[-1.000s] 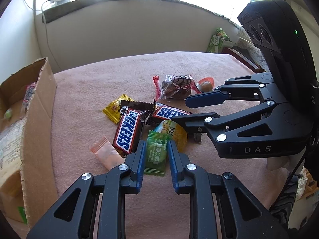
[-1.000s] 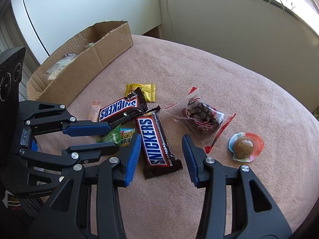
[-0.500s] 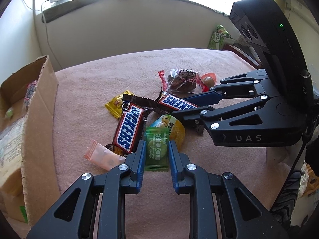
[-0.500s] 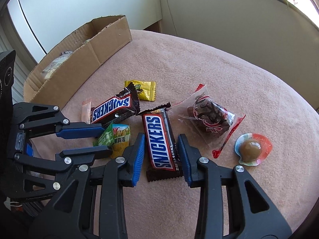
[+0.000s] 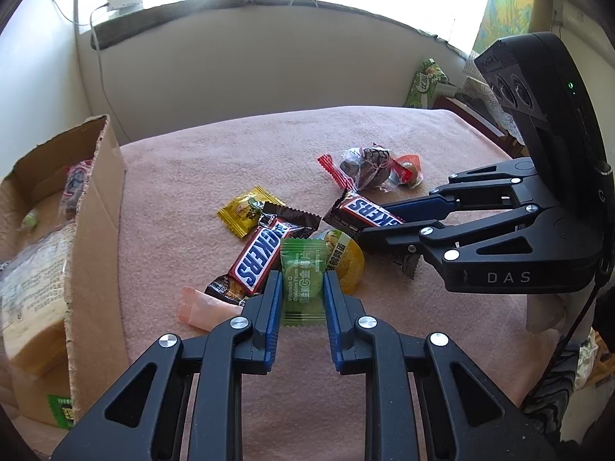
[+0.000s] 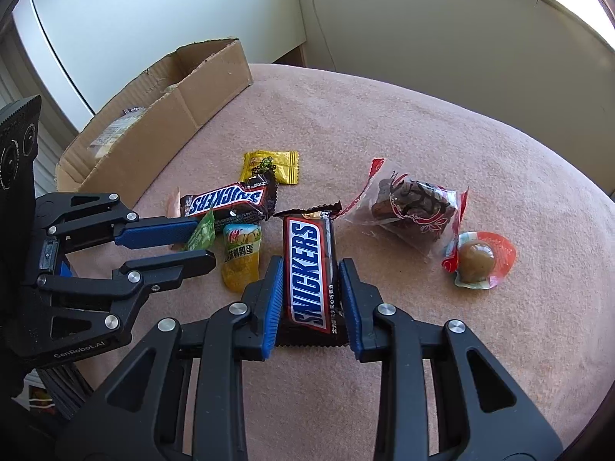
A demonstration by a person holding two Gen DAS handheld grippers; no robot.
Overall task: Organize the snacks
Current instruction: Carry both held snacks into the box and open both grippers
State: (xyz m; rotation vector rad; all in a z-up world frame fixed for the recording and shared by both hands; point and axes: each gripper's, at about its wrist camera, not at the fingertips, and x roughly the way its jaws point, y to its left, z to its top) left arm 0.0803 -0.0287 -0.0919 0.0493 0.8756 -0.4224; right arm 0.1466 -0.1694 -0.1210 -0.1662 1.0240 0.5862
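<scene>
Between right claw (image 6: 310, 299) pads, "SNICKERS" bar (image 6: 310, 274)

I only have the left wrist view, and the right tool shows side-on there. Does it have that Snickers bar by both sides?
Observer: Yes. In the right wrist view, the right tool has a blue pad against each long side of the Snickers bar, near its closer end.
Operator: The jelly cup looks tucked behind the cake packet. Is it stuck under it?
Observer: No. The jelly cup lies beside the cake packet, wholly uncovered.
</scene>
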